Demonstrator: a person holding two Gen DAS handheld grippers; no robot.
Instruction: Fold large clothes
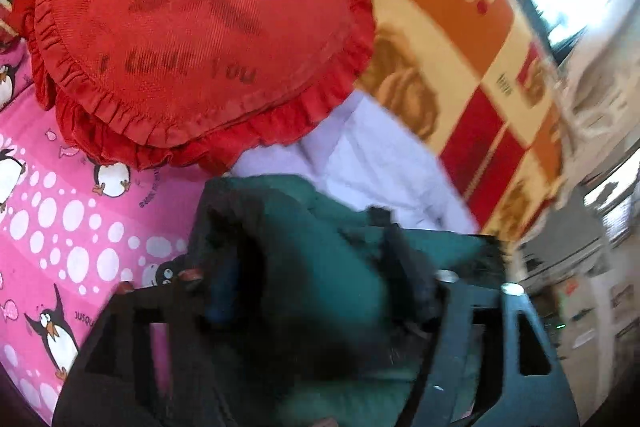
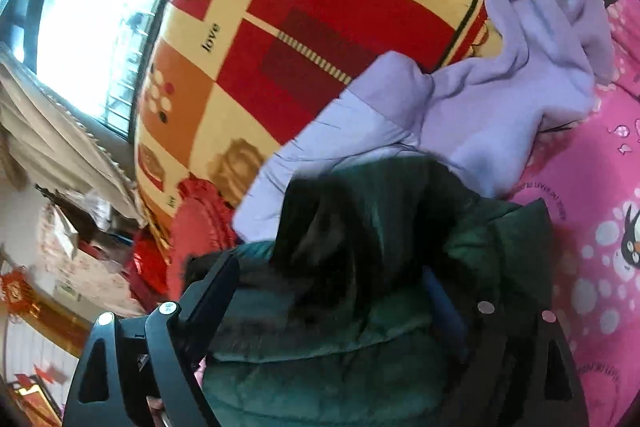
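A dark green padded jacket (image 1: 320, 267) with black fur trim fills the space between the fingers of my left gripper (image 1: 316, 291), which is shut on it above the pink penguin bedsheet (image 1: 60, 227). In the right wrist view the same green jacket (image 2: 360, 307) is bunched between the fingers of my right gripper (image 2: 348, 291), which is shut on it. A lavender padded coat (image 2: 480, 115) lies crumpled just beyond the jacket; it also shows in the left wrist view (image 1: 380, 163).
A round red frilled cushion (image 1: 192, 27) lies on the bed beyond the left gripper. A folded quilt (image 2: 320, 27) with red, orange and cream squares lies behind the clothes. A bright window (image 2: 88, 27) and cluttered shelves are off to the side.
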